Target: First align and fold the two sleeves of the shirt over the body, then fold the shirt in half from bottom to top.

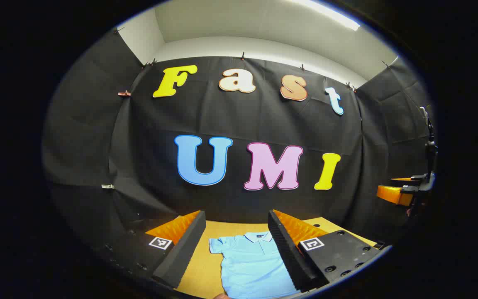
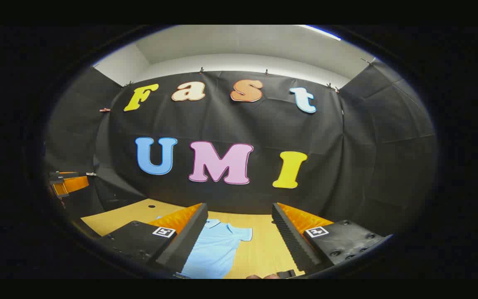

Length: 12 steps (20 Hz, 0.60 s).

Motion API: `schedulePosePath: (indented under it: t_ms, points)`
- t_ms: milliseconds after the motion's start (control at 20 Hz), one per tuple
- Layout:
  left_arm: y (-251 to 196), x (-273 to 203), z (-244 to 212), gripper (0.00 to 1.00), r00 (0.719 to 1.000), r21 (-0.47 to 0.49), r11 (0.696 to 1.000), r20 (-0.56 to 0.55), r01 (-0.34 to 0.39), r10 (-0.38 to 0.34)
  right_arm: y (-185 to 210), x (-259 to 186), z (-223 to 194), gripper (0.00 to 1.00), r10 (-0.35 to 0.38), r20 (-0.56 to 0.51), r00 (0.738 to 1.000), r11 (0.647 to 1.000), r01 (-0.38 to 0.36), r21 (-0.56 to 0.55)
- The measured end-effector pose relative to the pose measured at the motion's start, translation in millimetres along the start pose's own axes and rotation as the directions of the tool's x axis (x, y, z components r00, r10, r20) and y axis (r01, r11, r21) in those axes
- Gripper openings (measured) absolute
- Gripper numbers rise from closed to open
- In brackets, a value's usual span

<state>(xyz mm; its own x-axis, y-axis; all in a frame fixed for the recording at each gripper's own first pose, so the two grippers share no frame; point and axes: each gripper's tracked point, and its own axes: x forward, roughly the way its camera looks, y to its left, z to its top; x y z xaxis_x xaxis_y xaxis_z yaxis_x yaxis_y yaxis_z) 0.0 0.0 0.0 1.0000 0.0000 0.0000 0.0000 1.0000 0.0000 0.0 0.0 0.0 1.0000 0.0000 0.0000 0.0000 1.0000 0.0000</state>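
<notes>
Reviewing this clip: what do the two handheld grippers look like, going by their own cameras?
In the left gripper view, the left gripper has two wedge-shaped jaws with ribbed inner faces, on black bodies with screw holes, each carrying a square black-and-white marker. In the right gripper view, the right gripper looks the same.

Left gripper (image 1: 237, 245) and right gripper (image 2: 237, 236) both raised, level, jaws wide apart, nothing between them

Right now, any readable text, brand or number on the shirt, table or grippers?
Light blue short-sleeved polo shirt: none readable; dark collar tag too small.
Square black-and-white markers on left gripper and right gripper: patterns, no words.
Light wooden table: none.
</notes>
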Motion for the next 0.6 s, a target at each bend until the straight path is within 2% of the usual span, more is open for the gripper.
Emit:
schedulePosePath:
  t_ms: [600]
  points:
    - [21, -6, 6, 0.96, 1.000, 0.028, 0.999, 0.004, -0.026, 0.026, 10, 4, 2, 0.97, -0.007, -0.008, 1.000, 1.000, 0.007, 0.002]
